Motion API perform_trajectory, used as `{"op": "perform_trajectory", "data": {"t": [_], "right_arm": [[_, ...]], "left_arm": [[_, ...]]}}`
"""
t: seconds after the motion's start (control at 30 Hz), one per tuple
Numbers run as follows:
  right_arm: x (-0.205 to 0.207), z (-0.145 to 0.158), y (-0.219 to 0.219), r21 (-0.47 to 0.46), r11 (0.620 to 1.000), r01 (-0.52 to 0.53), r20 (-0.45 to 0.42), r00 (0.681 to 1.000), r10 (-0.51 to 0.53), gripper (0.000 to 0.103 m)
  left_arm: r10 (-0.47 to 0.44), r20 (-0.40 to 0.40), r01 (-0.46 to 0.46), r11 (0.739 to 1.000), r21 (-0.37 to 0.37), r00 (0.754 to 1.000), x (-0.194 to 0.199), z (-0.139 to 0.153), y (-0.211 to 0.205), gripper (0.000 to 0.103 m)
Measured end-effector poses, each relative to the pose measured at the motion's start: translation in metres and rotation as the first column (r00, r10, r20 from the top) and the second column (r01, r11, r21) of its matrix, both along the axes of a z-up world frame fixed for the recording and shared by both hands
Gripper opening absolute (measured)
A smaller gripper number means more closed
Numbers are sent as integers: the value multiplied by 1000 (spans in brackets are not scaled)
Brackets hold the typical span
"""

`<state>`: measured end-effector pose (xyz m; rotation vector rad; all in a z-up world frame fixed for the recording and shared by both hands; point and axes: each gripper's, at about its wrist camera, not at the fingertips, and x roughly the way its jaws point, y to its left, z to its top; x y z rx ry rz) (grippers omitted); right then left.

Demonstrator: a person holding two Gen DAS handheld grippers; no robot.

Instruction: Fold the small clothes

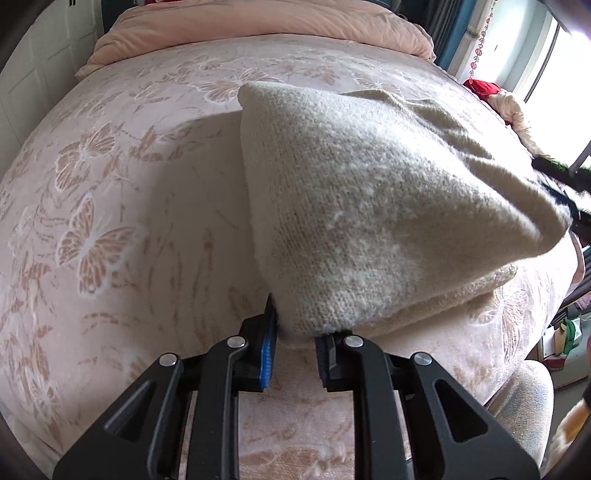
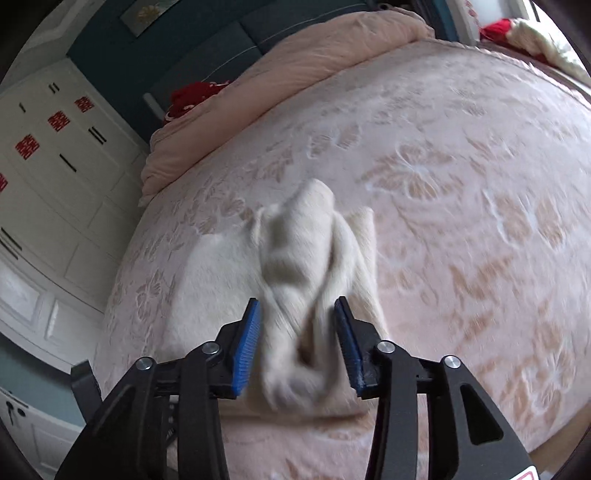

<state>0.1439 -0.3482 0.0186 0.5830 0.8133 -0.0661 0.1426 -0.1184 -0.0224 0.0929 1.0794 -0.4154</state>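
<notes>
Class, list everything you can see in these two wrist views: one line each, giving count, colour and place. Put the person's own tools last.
knit garment: one, cream, lifted over the bed, held at two edges
bedspread: one, pink with butterfly pattern, covering the bed
duvet: one, peach, bunched at the bed's far end
wardrobe: one, white with red stickers, beside the bed
red cloth: one, beside the duvet
left tongs: one, black, gripping the garment's near edge
right tongs: one, black with blue pads, fabric bunched between them

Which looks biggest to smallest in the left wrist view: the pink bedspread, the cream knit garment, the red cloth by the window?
1. Pink bedspread, fills most of the view.
2. Cream knit garment, though it is lifted near the camera, so it looks enlarged.
3. Red cloth, far off and partly hidden.
</notes>
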Motion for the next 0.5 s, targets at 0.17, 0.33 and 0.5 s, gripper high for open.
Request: {"op": "perform_trajectory", "data": {"t": [0.17,0.33,0.5], "right_arm": [[37,10,-9,-17,999,35,25,999,-35,58],[71,-24,-12,18,1000,-20,-113,993,22,58],[99,-37,-3,-3,993,-117,-169,979,115,9]], "left_arm": [[-5,-1,5,1000,5,1000,0,-1,0,17],[-6,-11,6,1000,-4,1000,2,-3,1,18],[-7,-11,7,1000,-4,1000,2,-5,0,18]]}}
